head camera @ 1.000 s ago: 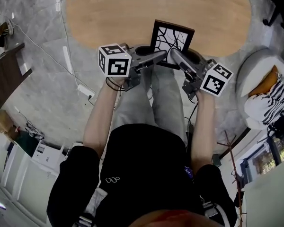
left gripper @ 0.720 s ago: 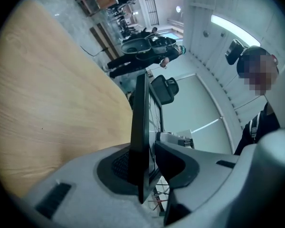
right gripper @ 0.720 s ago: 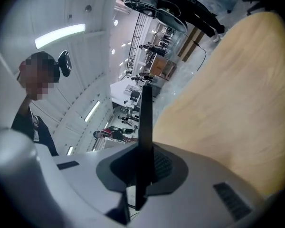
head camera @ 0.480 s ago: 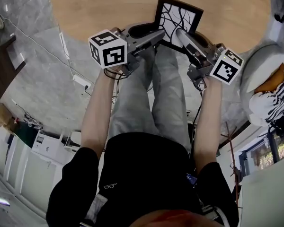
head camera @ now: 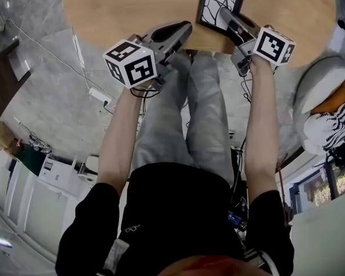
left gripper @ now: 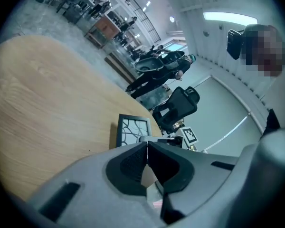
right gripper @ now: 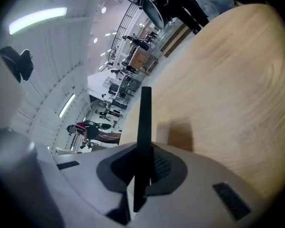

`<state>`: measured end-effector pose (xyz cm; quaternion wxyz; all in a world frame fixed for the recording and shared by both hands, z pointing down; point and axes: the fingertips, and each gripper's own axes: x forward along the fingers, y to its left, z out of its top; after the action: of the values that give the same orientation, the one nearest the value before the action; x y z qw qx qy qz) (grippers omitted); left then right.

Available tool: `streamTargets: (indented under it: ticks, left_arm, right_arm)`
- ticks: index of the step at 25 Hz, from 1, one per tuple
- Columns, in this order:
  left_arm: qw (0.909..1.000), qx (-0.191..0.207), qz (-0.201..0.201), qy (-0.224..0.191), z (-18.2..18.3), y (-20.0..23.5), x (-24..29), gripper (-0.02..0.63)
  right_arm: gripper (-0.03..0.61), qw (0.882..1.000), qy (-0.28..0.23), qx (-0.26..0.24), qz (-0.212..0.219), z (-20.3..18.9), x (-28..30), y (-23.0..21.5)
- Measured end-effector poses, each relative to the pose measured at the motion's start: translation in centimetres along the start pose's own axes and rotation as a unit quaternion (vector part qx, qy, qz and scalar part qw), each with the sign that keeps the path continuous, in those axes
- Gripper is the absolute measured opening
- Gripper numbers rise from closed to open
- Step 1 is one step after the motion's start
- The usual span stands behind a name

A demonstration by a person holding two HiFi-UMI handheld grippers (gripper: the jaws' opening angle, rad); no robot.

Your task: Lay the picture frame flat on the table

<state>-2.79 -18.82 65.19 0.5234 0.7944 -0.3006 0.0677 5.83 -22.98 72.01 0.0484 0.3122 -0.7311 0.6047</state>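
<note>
The picture frame (head camera: 219, 3) is black with a white picture of black branching lines, and it stands near upright over the wooden table (head camera: 132, 7). My right gripper (head camera: 227, 16) is shut on its lower right edge. In the right gripper view the frame (right gripper: 144, 110) runs edge-on as a thin black strip between the pads of the right gripper (right gripper: 146, 152). My left gripper (head camera: 186, 27) is at the table's near edge, left of the frame and apart from it. It is shut and holds nothing. In the left gripper view the left gripper (left gripper: 147, 146) has its pads together, with the frame (left gripper: 133, 129) beyond.
A white chair with a striped cushion (head camera: 328, 122) stands on the right of the floor. A power strip and cables (head camera: 100, 96) lie on the left of the floor. My legs (head camera: 184, 114) reach under the table's near edge. Bare wood spreads left of the frame.
The right gripper has carried the frame farther out over the table. The left gripper, earlier at the frame's lower left corner, has come off it and now sits apart, shut.
</note>
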Motion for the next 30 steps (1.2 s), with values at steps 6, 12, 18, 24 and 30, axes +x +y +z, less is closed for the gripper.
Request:
streamTargets:
  ticks: [6,12,18,24,30]
  left_arm:
    - [0.9997,0.005,0.004,0.022,-1.3,-0.2,0.5,0.011]
    - [0.9995,-0.005,-0.002,0.032,-1.9,-0.3,0.7,0.011]
    - [0.9994,-0.009,-0.004,0.032,-1.9,-0.8,1.2,0.011]
    - [0.9997,-0.014,-0.004,0.021,-1.9,-1.3,1.4,0.011]
    - [0.9925,0.010,0.107,-0.059,1.1,1.3,-1.3,0.011]
  right_arm:
    - [0.028,0.999,0.002,0.018,-0.029,0.2,1.7,-1.6]
    - [0.047,0.995,-0.003,-0.018,-0.102,0.1,1.9,-3.0]
    - [0.149,0.976,-0.019,-0.076,-0.205,0.8,0.3,-5.2]
    - [0.186,0.950,-0.017,-0.109,-0.291,1.0,-0.7,-6.7]
    - [0.155,0.919,-0.039,-0.151,-0.363,1.6,-2.2,-6.5]
